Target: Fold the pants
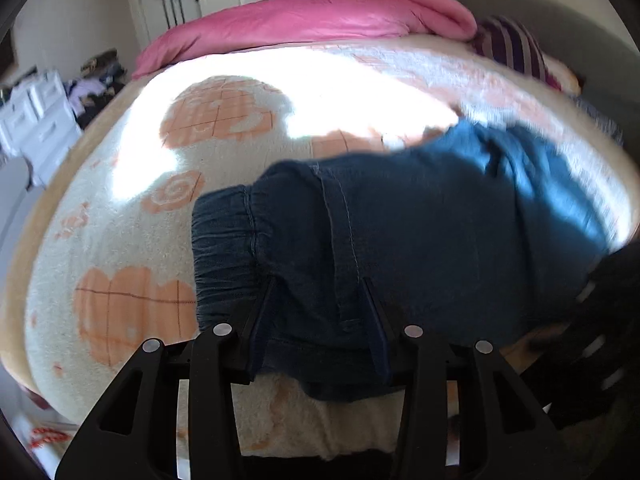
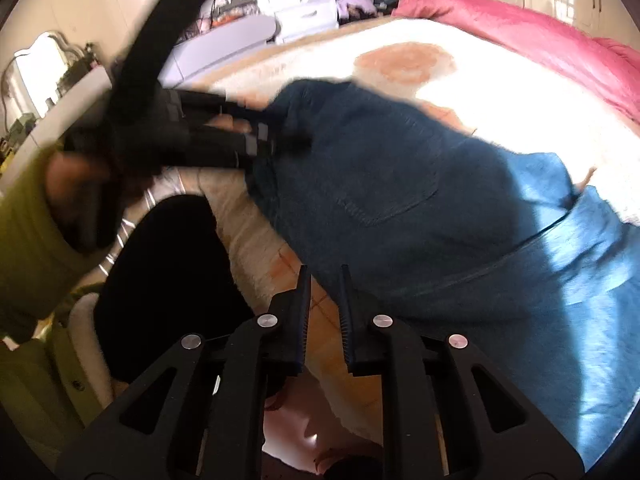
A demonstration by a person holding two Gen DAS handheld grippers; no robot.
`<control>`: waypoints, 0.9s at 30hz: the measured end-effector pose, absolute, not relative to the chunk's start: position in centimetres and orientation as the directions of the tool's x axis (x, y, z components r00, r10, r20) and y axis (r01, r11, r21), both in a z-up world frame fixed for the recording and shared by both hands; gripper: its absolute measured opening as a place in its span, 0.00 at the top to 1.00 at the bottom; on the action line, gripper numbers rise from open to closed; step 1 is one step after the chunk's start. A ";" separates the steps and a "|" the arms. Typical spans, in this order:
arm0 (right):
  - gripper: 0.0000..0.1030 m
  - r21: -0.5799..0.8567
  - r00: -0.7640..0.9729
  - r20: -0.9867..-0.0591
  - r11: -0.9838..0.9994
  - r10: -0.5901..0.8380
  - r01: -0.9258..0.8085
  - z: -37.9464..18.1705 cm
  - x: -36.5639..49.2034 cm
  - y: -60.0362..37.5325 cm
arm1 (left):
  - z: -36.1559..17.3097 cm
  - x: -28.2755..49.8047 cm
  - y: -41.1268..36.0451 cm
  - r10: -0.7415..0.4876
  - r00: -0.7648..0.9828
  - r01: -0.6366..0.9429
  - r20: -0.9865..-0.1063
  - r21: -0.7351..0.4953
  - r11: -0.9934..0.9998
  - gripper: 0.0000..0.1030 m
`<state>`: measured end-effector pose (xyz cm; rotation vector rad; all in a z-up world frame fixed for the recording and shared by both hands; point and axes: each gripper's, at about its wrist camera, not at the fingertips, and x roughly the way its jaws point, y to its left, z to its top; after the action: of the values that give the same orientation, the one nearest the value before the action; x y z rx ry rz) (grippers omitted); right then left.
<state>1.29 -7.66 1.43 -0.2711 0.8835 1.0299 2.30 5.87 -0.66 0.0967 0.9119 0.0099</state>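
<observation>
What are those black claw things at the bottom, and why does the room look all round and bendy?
They are grabbers, one in each of a person's hands, each with a wide-eyed camera that bends the view. One picture looks along the left gripper; its two fingers sit either side of the blue pants, near the stretchy waistband. The other looks along the right gripper, whose fingers are a little apart with nothing between them, at the pants' edge. The pants lie on a bed with a cream blanket with orange hearts. A pink quilt is behind.

The left gripper (image 1: 320, 316) pinches the elastic waist end of the blue jeans (image 1: 420, 240), which lie on a white blanket (image 1: 132, 184) with orange hearts. A blurry black shape at the right edge may be the right gripper (image 1: 600, 340).
</observation>
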 end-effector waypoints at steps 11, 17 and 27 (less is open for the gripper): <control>0.65 0.198 0.208 -0.830 0.623 0.517 -0.757 -1.4 4.3 -4.9 | -0.7 1.3 6.1 0.045 0.615 0.042 -0.788 0.090 0.995 0.61; 0.60 0.237 0.210 -0.811 0.634 0.547 -0.736 -0.6 4.6 -5.4 | -0.8 1.4 6.1 0.036 0.619 0.041 -0.785 0.078 0.996 0.61; 0.42 0.215 0.375 -0.732 0.714 0.569 -0.666 4.3 5.2 -11.8 | 2.5 0.3 6.4 -0.065 0.673 0.038 -0.737 -0.053 0.998 0.55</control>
<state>5.23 -11.78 4.28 -0.1232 0.8840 0.7933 0.27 6.45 2.54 -0.0338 0.8303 -0.0582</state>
